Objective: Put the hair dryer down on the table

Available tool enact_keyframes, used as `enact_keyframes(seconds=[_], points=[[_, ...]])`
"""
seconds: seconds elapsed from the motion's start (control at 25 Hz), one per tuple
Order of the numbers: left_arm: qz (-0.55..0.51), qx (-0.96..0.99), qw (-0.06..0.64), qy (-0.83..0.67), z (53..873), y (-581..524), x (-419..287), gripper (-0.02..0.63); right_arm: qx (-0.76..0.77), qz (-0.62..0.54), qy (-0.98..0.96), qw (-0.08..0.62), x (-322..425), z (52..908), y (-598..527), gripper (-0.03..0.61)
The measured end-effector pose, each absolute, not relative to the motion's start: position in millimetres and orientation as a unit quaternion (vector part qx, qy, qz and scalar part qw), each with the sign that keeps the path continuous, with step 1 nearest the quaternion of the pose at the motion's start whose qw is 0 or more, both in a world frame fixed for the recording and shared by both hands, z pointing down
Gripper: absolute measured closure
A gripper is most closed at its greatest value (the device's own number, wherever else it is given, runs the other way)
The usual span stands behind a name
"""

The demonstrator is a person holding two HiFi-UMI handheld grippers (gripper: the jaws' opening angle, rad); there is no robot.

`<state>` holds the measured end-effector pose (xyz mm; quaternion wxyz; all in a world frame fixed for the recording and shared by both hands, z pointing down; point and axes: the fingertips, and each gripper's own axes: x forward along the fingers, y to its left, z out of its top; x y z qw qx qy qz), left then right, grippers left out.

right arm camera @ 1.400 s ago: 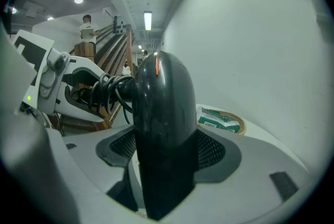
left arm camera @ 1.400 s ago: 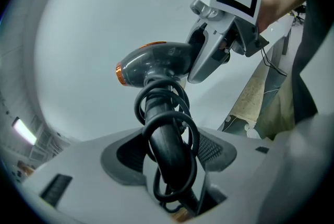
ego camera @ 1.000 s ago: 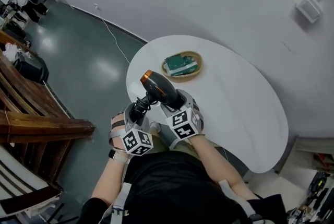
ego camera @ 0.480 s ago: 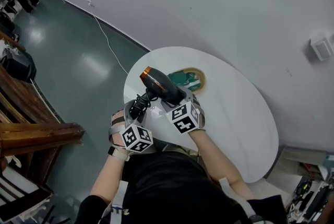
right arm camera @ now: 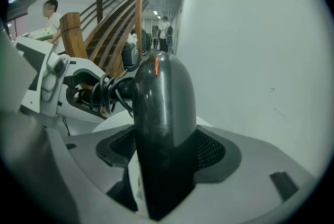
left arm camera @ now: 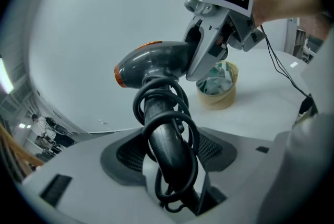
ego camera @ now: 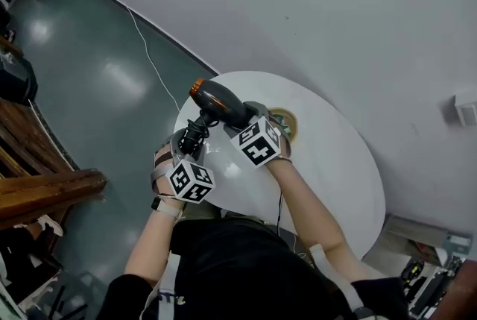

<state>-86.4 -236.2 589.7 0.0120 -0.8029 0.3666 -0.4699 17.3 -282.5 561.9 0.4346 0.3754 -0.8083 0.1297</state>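
**Hair dryer held in both grippers over the table rim**

Hair dryer first: the dark grey plastic hair dryer with an orange ring at its rear (ego camera: 218, 103) hangs in the air, off the surface, over the 10 o'clock rim of the round white table (ego camera: 339, 169). Its orange end points toward 10 o'clock in the head view.

My left gripper (ego camera: 194, 147) has its jaws set wide and clamped on the handle, where the black cord (left arm camera: 163, 113) is wound in loose loops. My right gripper (ego camera: 244, 123) is closed on the barrel, which fills the gap between its pads. A small round woven basket (ego camera: 288, 122) sits on the table just past the barrel, at about 3 o'clock from it.

I judge the shell stiff, smooth and a little slippery, with most of the weight in the barrel. The rounded barrel could roll once released, and the cord loops could snag a jaw. The handle and mid-barrel look like the right holds. I would lower it on its side, clear of the basket.
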Motion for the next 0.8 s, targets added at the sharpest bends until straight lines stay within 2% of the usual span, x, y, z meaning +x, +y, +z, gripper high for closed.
enact_keyframes(seconds=[0.8], points=[[-0.480,-0.779,-0.102,0.390,656.5,-309.2,-107.6,0.337,0.256,0.147,-0.822,0.487,-18.8,636.5,-379.6,0.238]])
